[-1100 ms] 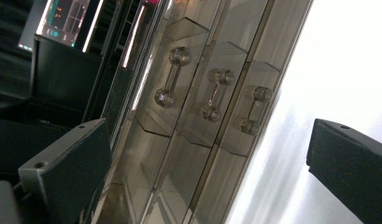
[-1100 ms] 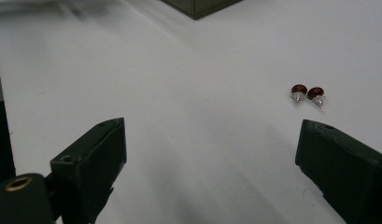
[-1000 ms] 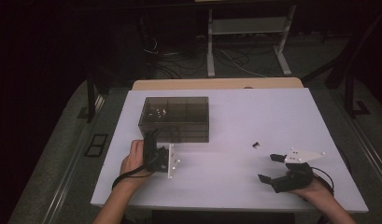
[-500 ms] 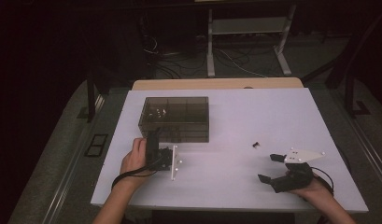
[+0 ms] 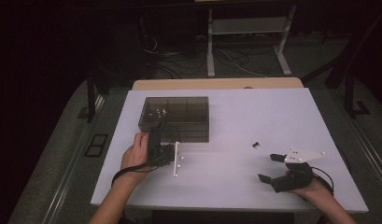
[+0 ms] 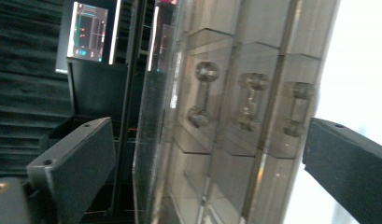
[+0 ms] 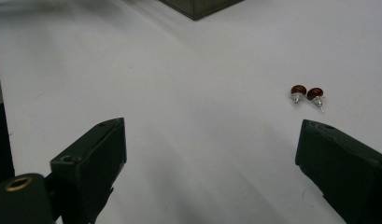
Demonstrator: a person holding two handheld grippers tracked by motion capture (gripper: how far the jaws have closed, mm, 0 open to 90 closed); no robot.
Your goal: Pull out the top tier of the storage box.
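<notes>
A smoky see-through compartment box (image 5: 179,119) stands on the white table (image 5: 254,112) at the left of centre. My left gripper (image 5: 159,141) is turned on its side at the box's front wall. In the left gripper view its jaws stand wide apart, open (image 6: 209,168), with the box's hinged side (image 6: 235,116) close ahead between them. Two dark red stud earrings (image 7: 307,95) lie side by side on the table (image 5: 256,144). My right gripper (image 5: 268,167) rests near the front right edge, open (image 7: 212,163), with the earrings ahead and to the right of its jaws.
Small pale items lie in the box's far left compartment (image 5: 157,112). A wooden strip (image 5: 216,84) borders the table's far edge. Beyond it the floor holds cables (image 5: 170,60) and a white stand (image 5: 244,32). A lit screen (image 6: 88,30) shows behind the box.
My left gripper has edged slightly to the right and toward the box. The right gripper and the earrings have stayed still.
</notes>
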